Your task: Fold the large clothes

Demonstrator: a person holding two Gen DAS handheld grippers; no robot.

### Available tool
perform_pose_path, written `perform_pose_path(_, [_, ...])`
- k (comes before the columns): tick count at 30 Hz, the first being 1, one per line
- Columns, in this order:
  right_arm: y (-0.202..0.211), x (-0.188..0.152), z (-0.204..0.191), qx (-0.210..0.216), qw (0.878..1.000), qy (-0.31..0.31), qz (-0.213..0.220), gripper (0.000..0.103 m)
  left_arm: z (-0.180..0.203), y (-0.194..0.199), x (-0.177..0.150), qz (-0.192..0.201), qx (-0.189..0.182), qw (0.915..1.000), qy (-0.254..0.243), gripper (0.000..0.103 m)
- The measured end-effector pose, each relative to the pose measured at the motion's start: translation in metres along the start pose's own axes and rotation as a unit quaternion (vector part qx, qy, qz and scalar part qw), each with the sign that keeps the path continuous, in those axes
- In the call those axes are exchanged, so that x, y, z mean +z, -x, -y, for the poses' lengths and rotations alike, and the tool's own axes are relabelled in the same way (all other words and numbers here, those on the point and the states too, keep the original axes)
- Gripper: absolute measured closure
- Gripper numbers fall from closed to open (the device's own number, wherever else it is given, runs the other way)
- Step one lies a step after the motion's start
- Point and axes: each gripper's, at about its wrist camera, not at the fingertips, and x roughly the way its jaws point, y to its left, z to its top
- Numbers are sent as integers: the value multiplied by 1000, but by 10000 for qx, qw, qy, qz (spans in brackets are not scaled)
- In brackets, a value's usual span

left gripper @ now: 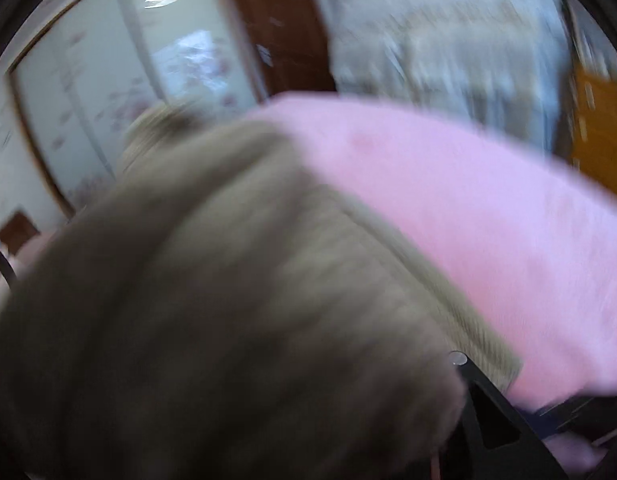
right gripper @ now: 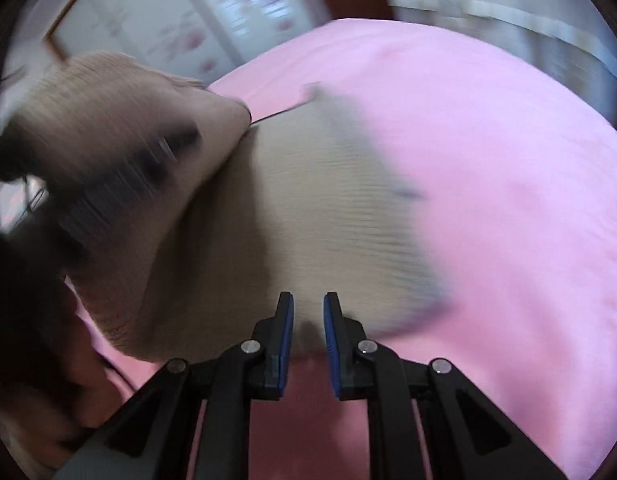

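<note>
Lying where: beige knit sweater (right gripper: 292, 216) was spread on the pink bed sheet (right gripper: 508, 184), one part raised in a bunched fold at the left.
Sweater look: ribbed, sandy beige, with a ribbed hem; motion blur softened its edges.
Left view: the knit (left gripper: 212, 300) filled most of the frame, draped close over the lens.
Left hand-held gripper: only one black link (left gripper: 488, 412) showed beside the cloth; I could not tell whether it was spread or pinching.
Right hand-held gripper (right gripper: 308, 332): blue-padded fingers (right gripper: 286, 344) stood apart at the sweater's near edge, nothing between them.
Room: floral-printed wardrobe doors (left gripper: 88, 100), a brown door (left gripper: 284, 32).
</note>
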Motion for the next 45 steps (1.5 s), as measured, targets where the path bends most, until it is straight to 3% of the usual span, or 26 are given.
perform_pose_path(3, [13, -1, 28, -190, 9997, -119, 38, 86, 37, -21, -15, -304, 235, 9982, -451, 63])
perform_pose_path(5, [19, -2, 36, -289, 9995, -106, 104, 86, 41, -19, -18, -206, 387, 9977, -510, 60])
perform_pose_path(7, [21, -1, 39, -311, 9994, -53, 107, 86, 35, -13, -14, -214, 96, 9993, -305, 48])
perform_pose_path(11, [19, 4, 40, -180, 9998, -116, 56, 86, 8, 7, -12, -344, -511, 9978, 239, 48])
perform_pose_path(16, [29, 5, 44, 118, 9997, -225, 68, 86, -38, 54, -28, -318, -1152, 9890, 875, 48])
perform_pose_path(19, [32, 11, 41, 264, 9993, -250, 106, 74, -75, 79, -47, -291, -1292, 9832, 1253, 42])
perform_pose_path(21, [34, 15, 39, 357, 9989, -253, 167, 65, -87, 91, -59, -275, -1182, 9818, 1460, 42])
perform_pose_path(27, [35, 25, 19, 342, 9992, -64, 183, 65, -120, 87, -86, -526, -582, 9820, 1716, 42])
perform_pose_path(32, [42, 23, 14, 663, 9977, -109, 121, 65, -150, 59, -108, -921, -703, 9654, 2335, 42])
perform_pose_path(38, [44, 21, 9, 623, 9979, -95, 166, 45, -165, 34, -125, -1125, -1128, 9447, 2867, 42])
perform_pose_path(44, [11, 35, -5, 294, 9991, 303, -57, 47, -164, 14, -127, -1283, -1225, 9424, 2834, 42])
perform_pose_path(45, [4, 36, -10, 256, 9984, 470, -167, 73, -163, 13, -125, -1303, -1234, 9424, 2821, 42])
